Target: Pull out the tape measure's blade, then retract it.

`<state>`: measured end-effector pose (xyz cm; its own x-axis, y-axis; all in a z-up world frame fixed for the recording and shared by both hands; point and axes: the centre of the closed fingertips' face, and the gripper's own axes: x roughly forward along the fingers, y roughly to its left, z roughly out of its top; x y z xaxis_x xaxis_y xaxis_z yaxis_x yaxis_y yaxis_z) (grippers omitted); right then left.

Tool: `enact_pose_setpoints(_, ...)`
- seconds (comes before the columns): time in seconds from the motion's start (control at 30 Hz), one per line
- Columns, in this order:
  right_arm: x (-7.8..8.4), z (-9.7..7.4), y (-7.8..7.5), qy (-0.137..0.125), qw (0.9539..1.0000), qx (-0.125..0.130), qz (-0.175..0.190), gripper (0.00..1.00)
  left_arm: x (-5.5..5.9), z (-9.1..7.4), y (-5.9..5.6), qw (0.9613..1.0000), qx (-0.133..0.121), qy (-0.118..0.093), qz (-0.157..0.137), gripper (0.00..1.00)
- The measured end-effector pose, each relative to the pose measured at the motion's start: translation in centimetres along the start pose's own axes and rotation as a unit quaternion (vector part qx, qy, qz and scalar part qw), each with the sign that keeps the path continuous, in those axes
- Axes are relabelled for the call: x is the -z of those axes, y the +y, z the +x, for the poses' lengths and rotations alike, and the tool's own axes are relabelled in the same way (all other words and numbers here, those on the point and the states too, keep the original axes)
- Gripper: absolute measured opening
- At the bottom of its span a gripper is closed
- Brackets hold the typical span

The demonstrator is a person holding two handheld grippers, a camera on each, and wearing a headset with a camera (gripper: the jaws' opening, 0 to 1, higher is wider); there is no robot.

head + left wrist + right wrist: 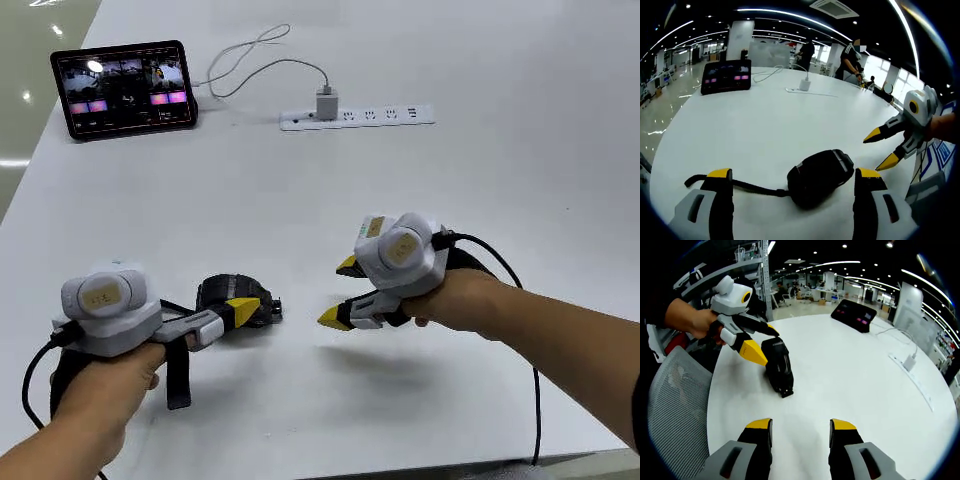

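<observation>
A white bench [300,190] carries a dark tablet [125,88], screen lit, well ahead of the left hand-held gripper [245,306]. Well ahead of the right hand-held gripper [337,292] lies a white power strip [357,116] with a white charger [327,103] plugged in, its cable [250,60] looping toward the tablet. A grey mesh chair [675,405] stands at the bench edge, left in the right gripper view.

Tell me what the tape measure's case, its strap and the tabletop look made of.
Tape measure case: black, likely moulded plastic or rubber, soft sheen on ribbed edges. Strap: thin black band, lying limp, probably woven or rubbery; unclear. Tabletop: smooth white laminate-like surface, faint reflections.
</observation>
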<state>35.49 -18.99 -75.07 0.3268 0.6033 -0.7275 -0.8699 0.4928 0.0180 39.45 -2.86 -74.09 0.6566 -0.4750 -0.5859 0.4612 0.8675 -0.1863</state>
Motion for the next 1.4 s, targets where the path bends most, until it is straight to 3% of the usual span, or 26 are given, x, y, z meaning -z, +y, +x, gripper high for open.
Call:
enact_pose_setpoints(0.1, 0.8, -1.2, -0.5, -0.006, 0.9998, 0.013, 0.013, 0.43, 0.4, -0.3, 0.5, 0.9998, -0.002, 0.012, 0.015, 0.99)
enact_pose_setpoints(0.23, 1.8, -2.7, -0.9, -0.011, 0.9996, 0.025, 0.012, 0.45, 0.4, -0.8, 0.5, 0.9996, 0.018, 0.015, 0.017, 0.99)
enact_pose_setpoints(0.3, 2.4, -3.6, -1.5, -0.012, 0.9991, 0.036, 0.017, 0.46, 1.5, -1.3, 0.9, 0.9978, 0.016, 0.051, 0.039, 0.99)
enact_pose_setpoints(0.33, 2.5, -3.9, -1.6, -0.016, 0.9989, 0.036, 0.024, 0.46, 1.4, -1.3, 0.7, 0.9980, 0.022, 0.044, 0.040, 0.99)
enact_pose_setpoints(0.37, 2.7, -4.6, -1.8, -0.020, 0.9986, 0.039, 0.030, 0.48, 0.8, -1.5, 0.4, 0.9978, 0.040, 0.022, 0.049, 0.99)
enact_pose_setpoints(0.43, 3.2, -5.5, -2.0, -0.024, 0.9981, 0.045, 0.034, 0.49, 1.3, -1.9, 0.6, 0.9967, 0.045, 0.034, 0.058, 0.99)
enact_pose_setpoints(0.6, 5.1, -7.0, -2.1, -0.017, 0.9979, 0.048, 0.040, 0.52, 1.3, -2.9, 0.6, 0.9944, 0.075, 0.031, 0.069, 0.99)
enact_pose_setpoints(0.73, 6.0, -8.2, -1.8, -0.018, 0.9973, 0.052, 0.050, 0.55, 1.3, -3.4, 1.1, 0.9935, 0.077, 0.033, 0.077, 0.99)
enact_pose_setpoints(0.77, 6.3, -8.5, -2.0, -0.019, 0.9971, 0.054, 0.051, 0.56, 1.3, -3.6, 1.5, 0.9925, 0.070, 0.035, 0.094, 0.99)
enact_pose_setpoints(0.93, 7.4, -9.5, -1.9, -0.027, 0.9959, 0.056, 0.066, 0.62, 1.2, -4.4, 1.7, 0.9914, 0.081, 0.033, 0.097, 0.99)
enact_pose_setpoints(1.03, 8.1, -10.1, -1.7, -0.024, 0.9954, 0.059, 0.071, 0.63, 1.6, -4.9, 1.7, 0.9874, 0.092, 0.044, 0.121, 0.99)
enact_pose_setpoints(1.3, 10.8, -12.4, -1.8, -0.019, 0.9935, 0.071, 0.087, 0.73, 2.5, -6.2, 1.8, 0.9855, 0.105, 0.052, 0.123, 0.99)
enact_pose_setpoints(1.4, 11.7, -13.3, -1.5, -0.018, 0.9930, 0.067, 0.095, 0.80, 2.5, -6.6, 1.9, 0.9858, 0.105, 0.046, 0.123, 0.99)
